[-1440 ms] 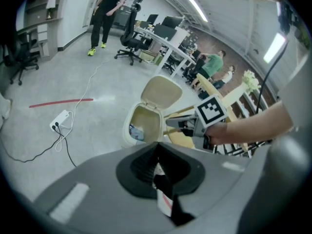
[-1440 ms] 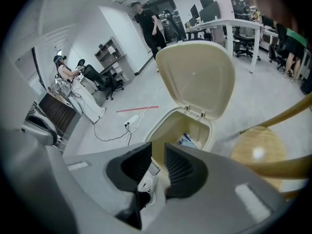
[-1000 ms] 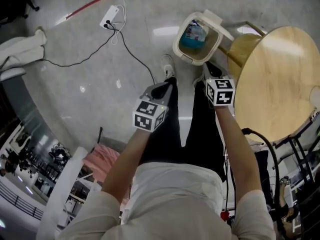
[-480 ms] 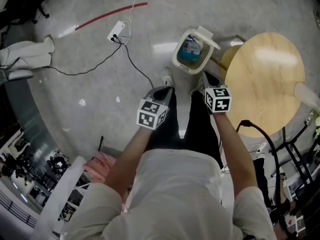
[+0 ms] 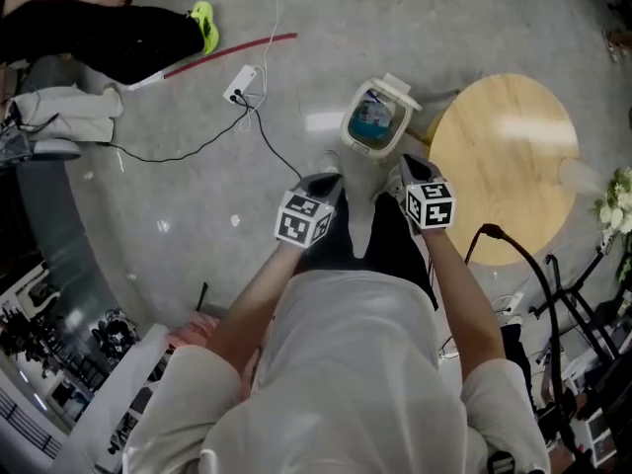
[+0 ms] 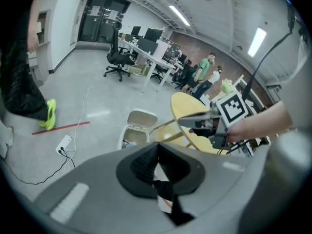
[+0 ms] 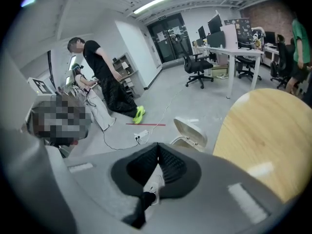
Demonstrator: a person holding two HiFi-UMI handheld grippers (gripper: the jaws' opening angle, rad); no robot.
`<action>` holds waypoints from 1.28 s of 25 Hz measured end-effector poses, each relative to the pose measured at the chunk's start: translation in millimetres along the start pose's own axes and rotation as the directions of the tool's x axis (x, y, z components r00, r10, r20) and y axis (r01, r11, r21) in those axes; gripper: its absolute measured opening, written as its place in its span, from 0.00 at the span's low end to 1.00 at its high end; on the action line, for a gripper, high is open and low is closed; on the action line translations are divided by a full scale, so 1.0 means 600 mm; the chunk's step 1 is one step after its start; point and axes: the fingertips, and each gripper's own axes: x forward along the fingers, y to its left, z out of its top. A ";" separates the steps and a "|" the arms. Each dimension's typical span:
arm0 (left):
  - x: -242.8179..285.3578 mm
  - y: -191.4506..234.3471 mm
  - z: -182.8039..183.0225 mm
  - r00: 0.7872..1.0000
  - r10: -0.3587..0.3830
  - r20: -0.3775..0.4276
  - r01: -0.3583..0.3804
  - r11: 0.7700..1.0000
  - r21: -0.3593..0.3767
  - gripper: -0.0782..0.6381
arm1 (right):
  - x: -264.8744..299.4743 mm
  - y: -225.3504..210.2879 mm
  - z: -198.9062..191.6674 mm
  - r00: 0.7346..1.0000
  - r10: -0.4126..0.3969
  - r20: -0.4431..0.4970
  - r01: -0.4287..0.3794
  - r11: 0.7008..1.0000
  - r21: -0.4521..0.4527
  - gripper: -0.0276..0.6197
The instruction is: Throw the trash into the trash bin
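Since the earlier frames, both grippers have risen away from the trash bin (image 5: 349, 131), and the bin now appears smaller and farther below in the head view. The trash (image 5: 373, 117), a blue and white item, lies inside the bin, whose lid (image 5: 398, 89) stands tipped open at its far edge.

Tool state:
- Left gripper (image 5: 321, 179): jaws together, tips meeting, nothing between them. It is held beside the person's left leg and pointed down and forward towards the bin.
- Right gripper (image 5: 408, 166): jaws together and empty. It is held level with the left gripper, at the near edge of the round wooden table (image 5: 504, 166).

Judgement: with the trash already in the bin and both tools empty, the throwing step appears complete. The closed, raised grippers suggest a neutral carrying posture, adopted because nothing is left to hold. The lid is not yet shut; if closing it is wanted, either tool could push it down from behind.

Surroundings: the bin stands on the floor just beside the table leg, directly ahead of the person's feet. A power strip (image 5: 242, 85) with its cable lies on the floor to the left, well apart from the bin, near a red floor line (image 5: 232, 52)
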 end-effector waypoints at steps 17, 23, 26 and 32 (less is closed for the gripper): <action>-0.095 -0.065 0.054 0.998 -0.021 0.052 0.013 0.989 0.146 0.12 | -0.185 0.077 0.047 0.991 0.044 0.124 -0.040 0.999 -0.034 0.05; -0.123 -0.087 0.084 0.995 -0.026 0.099 0.009 0.985 0.172 0.12 | -0.234 0.076 0.079 0.984 0.042 0.175 -0.031 0.997 -0.066 0.05; -0.129 -0.096 0.095 0.992 -0.029 0.120 0.006 0.981 0.194 0.12 | -0.249 0.071 0.086 0.982 0.046 0.183 -0.030 0.996 -0.089 0.05; -0.144 -0.093 0.106 0.991 -0.022 0.132 -0.006 0.979 0.205 0.12 | -0.275 0.063 0.096 0.980 0.015 0.200 0.005 0.995 -0.099 0.05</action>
